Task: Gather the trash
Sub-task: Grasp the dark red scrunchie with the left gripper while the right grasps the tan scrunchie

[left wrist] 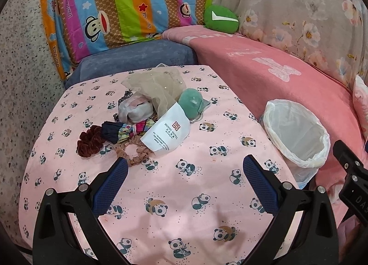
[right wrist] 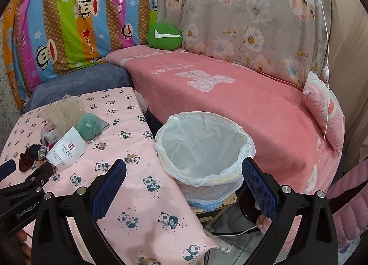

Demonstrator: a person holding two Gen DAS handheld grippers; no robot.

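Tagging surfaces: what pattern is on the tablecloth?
Pink tablecloth printed with small pandas; clearest in the left wrist view.

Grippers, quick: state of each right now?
Left gripper: open, holding nothing, above the panda tablecloth.
Right gripper: open, empty, before the lined trash bin.

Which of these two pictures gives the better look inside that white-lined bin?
The right wrist view. There the bin sits near the middle, its mouth facing the camera, so the bare plastic liner shows down to the bottom. In the left wrist view the bin stands off to the right, seen at a slant, its inside only partly visible.
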